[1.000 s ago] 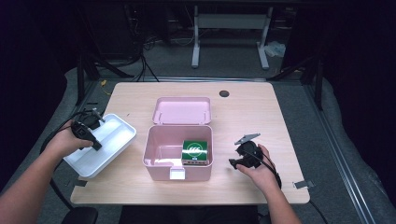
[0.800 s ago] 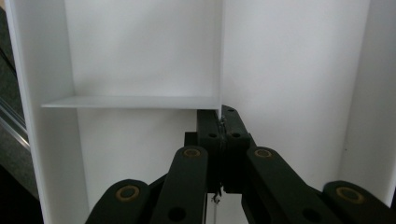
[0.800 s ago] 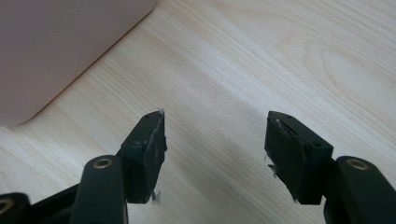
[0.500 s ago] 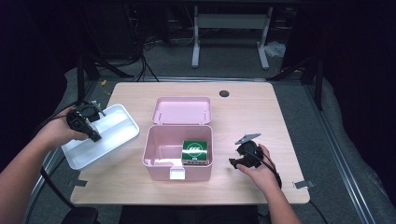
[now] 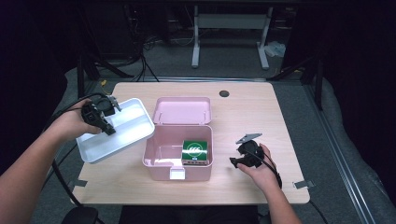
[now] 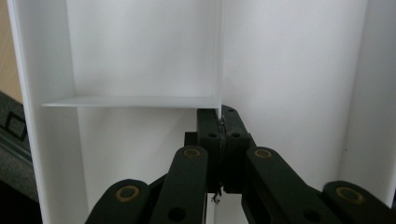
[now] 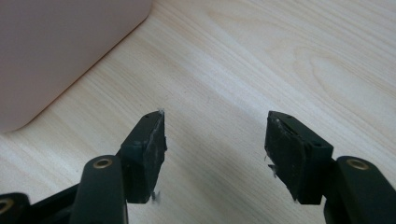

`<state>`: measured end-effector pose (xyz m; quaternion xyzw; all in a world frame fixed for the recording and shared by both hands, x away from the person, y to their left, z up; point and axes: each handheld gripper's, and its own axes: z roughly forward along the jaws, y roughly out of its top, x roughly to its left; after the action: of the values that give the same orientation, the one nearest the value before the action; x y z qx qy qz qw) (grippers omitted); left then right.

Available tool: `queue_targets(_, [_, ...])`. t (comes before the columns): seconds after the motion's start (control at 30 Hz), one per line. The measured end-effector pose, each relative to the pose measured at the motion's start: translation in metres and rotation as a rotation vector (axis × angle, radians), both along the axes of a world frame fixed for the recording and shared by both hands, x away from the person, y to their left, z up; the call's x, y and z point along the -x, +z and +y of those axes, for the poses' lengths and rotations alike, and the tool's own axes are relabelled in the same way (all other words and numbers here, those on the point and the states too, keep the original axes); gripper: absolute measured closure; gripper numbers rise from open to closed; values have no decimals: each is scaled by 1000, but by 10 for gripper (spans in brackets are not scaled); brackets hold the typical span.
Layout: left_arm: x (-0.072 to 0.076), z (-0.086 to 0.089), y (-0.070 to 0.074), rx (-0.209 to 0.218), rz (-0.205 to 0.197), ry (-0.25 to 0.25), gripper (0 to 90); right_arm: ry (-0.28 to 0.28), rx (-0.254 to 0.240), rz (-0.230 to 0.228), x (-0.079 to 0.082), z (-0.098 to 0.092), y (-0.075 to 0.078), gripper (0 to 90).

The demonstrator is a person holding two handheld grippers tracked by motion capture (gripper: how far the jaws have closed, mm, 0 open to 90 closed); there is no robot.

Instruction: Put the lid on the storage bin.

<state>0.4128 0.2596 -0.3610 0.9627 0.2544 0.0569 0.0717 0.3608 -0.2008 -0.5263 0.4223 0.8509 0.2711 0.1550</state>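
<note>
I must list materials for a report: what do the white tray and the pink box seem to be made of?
White tray: probably smooth moulded plastic, with thin even walls and a divider. Pink box: likely matte plastic, with rounded corners and a hinged lid.

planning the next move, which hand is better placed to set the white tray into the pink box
Left. The left gripper is shut on a divider of the white tray, holding it tilted beside the open pink box. The right gripper rests open and empty on the table, right of the box.
</note>
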Motion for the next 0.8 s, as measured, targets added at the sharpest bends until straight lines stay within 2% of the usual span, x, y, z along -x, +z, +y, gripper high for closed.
queue_targets(0.37, [-5, -67, 4, 7, 12, -147, 892, 9, -10, -1, 0, -2, 1, 377])
queue_targets(0.57, [-6, -102, 3, -16, 20, -231, 892, 6, -8, -9, 0, -3, 2, 377])
queue_targets(0.8, [-4, -133, -3, -26, 33, -307, 892, 1, -8, -16, 0, -3, 3, 377])
